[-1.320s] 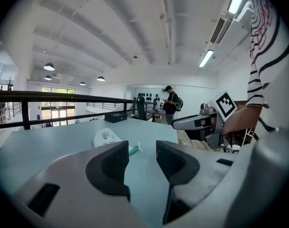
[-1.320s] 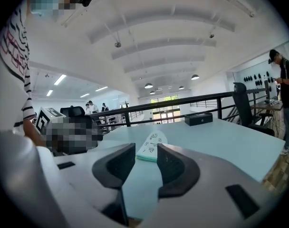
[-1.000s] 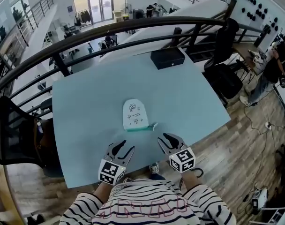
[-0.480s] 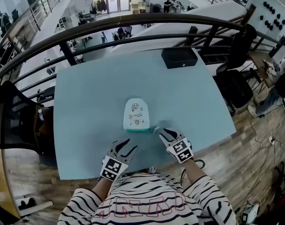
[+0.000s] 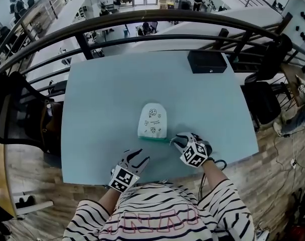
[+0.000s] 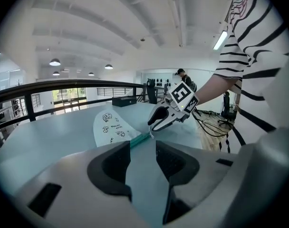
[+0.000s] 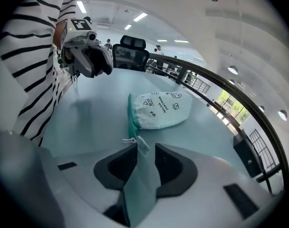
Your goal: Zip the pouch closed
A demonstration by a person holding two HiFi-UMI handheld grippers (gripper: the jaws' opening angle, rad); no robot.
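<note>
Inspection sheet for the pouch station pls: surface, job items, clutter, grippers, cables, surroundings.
Surface: light blue table, no spills seen.
Job's things: white printed pouch lying flat, green zip edge toward the person, zip pull at its right end.
Clutter: black box at far edge.
Grippers: left gripper jaws apart, nothing between; right gripper jaws apart, just been closing, zip pull between their tips, not pinched.
Cables: leads on wood floor, right.
Surroundings: black railing, office chair.

A long-sleeved shirt [image 5: 157, 220], black-and-white striped with a pink outlined print on the chest, fills the bottom of the head view. The left gripper [image 5: 137, 156], lower left, is white with black pads [image 6: 111, 163] and a square-marker cube [image 5: 121, 179].
</note>
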